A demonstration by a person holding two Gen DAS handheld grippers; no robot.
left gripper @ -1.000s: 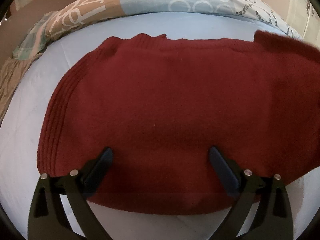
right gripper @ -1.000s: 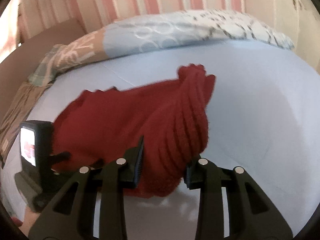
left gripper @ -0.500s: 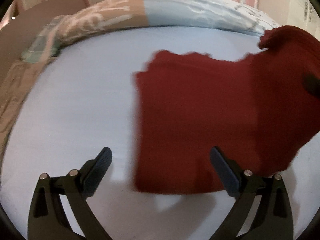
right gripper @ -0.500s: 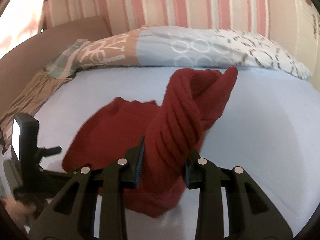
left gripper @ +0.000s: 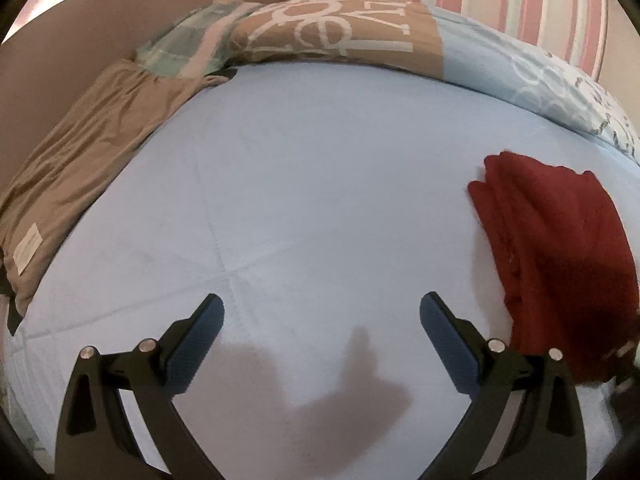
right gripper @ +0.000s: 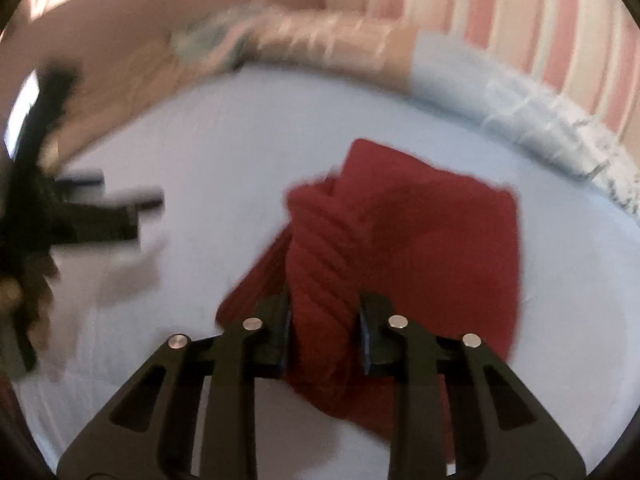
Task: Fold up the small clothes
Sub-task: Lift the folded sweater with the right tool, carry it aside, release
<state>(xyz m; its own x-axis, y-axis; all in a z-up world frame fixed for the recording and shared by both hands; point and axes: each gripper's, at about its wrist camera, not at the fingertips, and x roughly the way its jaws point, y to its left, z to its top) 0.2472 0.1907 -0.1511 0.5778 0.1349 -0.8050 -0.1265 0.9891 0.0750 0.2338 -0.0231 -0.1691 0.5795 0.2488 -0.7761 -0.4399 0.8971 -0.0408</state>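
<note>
One red knit sweater [right gripper: 420, 248], soft, floppy, bulky; right gripper [right gripper: 324, 332] clamped on its ribbed edge, jaws just closing; left gripper [left gripper: 322, 330] apart, empty; take hold at hem corners.

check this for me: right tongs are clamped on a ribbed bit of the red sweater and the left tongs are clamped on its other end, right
Not quite. The left tongs are open and hold nothing, with only the blue sheet between them, as the left wrist view shows. The right tongs are indeed clamped on a ribbed part of the red sweater.
</note>
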